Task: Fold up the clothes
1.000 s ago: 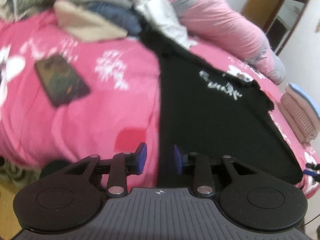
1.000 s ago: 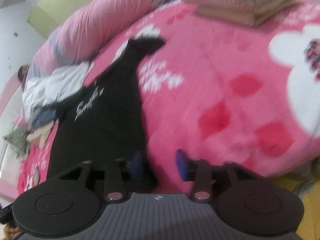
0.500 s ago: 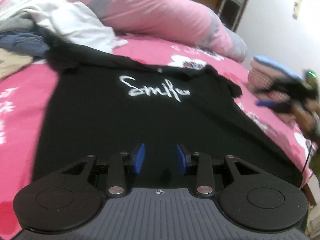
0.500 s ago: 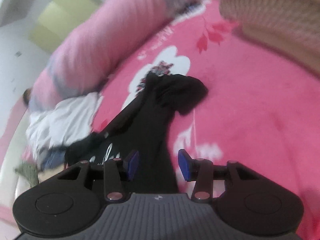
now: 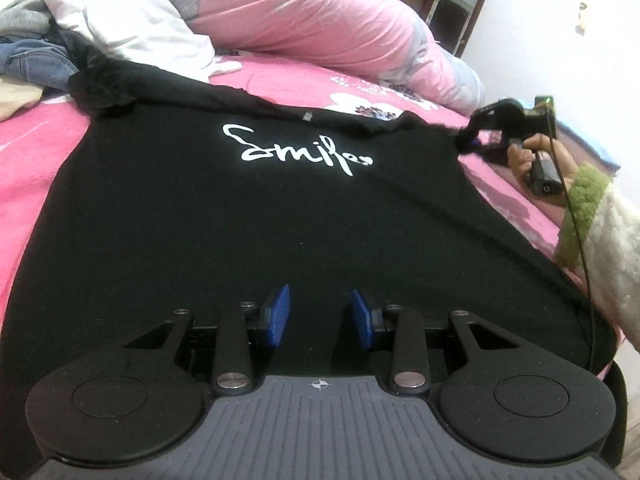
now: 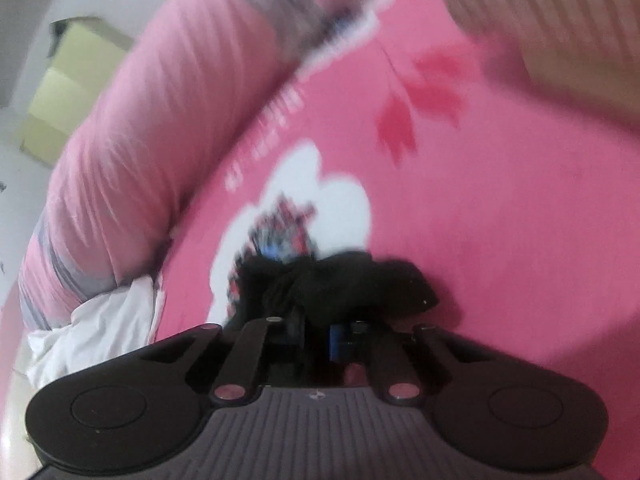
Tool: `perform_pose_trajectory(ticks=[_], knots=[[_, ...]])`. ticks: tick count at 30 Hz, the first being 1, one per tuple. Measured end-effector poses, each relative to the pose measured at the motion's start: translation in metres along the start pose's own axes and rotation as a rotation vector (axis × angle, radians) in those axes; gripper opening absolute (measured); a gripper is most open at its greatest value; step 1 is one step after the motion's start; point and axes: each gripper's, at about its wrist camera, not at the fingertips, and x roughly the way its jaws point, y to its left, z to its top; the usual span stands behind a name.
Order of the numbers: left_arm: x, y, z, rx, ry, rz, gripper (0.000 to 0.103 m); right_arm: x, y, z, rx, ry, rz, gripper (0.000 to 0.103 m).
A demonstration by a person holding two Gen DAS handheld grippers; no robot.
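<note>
Black tee (image 5: 248,216) lay flat, print up, on the pink bed (image 5: 36,132), its bottom edge nearest your L tongs (image 5: 320,320). L tongs hovered over the lower part of the tee w/ blue pads (image 5: 278,314) apart, nothing between them. Your R tongs (image 6: 316,336) had just been closing & were pinching the tee's sleeve (image 6: 360,280); in L view that sleeve was pulled off to the side. Quilt roll (image 5: 320,16) & clothes pile (image 5: 80,12) sat beyond the tee.
</note>
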Motion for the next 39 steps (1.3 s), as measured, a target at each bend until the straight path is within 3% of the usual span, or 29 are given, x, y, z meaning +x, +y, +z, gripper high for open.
perform_pose_trajectory(ticks=[3,7,12,16,20,23,26,30,32,36,39], knots=[[0.002,0.001,0.001,0.004,0.006,0.001,0.034,0.006,0.013,0.006,-0.147,-0.055,-0.098,0.009],[0.002,-0.002,-0.001,0.039,0.007,0.018,0.034,0.029,0.008,0.009,-0.235,-0.059,-0.206,0.009],[0.003,-0.005,-0.002,0.072,0.004,0.039,0.035,0.037,0.005,0.006,-0.278,-0.06,-0.239,0.011],[0.004,-0.005,-0.001,0.08,0.002,0.037,0.035,0.01,-0.003,0.021,-0.22,-0.019,-0.248,0.055],[0.003,-0.003,-0.001,0.071,-0.005,0.029,0.035,-0.043,-0.02,0.033,-0.218,-0.053,-0.365,0.055],[-0.001,-0.002,0.0,0.057,-0.016,0.026,0.035,-0.089,-0.014,0.028,-0.285,-0.056,-0.366,0.048],[-0.011,-0.003,0.003,0.05,-0.046,0.02,0.035,-0.123,0.023,-0.007,-0.475,-0.001,-0.293,0.043],[-0.024,-0.004,0.001,0.054,-0.067,0.025,0.035,-0.149,0.074,-0.104,-0.794,0.076,-0.146,0.043],[-0.027,-0.002,-0.003,0.043,-0.062,0.038,0.035,-0.151,0.076,-0.148,-0.868,0.123,-0.107,0.043],[-0.035,0.015,-0.017,-0.006,-0.022,0.072,0.035,-0.161,0.032,-0.195,-0.815,0.239,-0.125,0.043],[-0.049,0.03,-0.028,-0.054,-0.019,0.066,0.035,-0.202,-0.017,-0.202,-0.68,0.198,-0.141,0.041]])
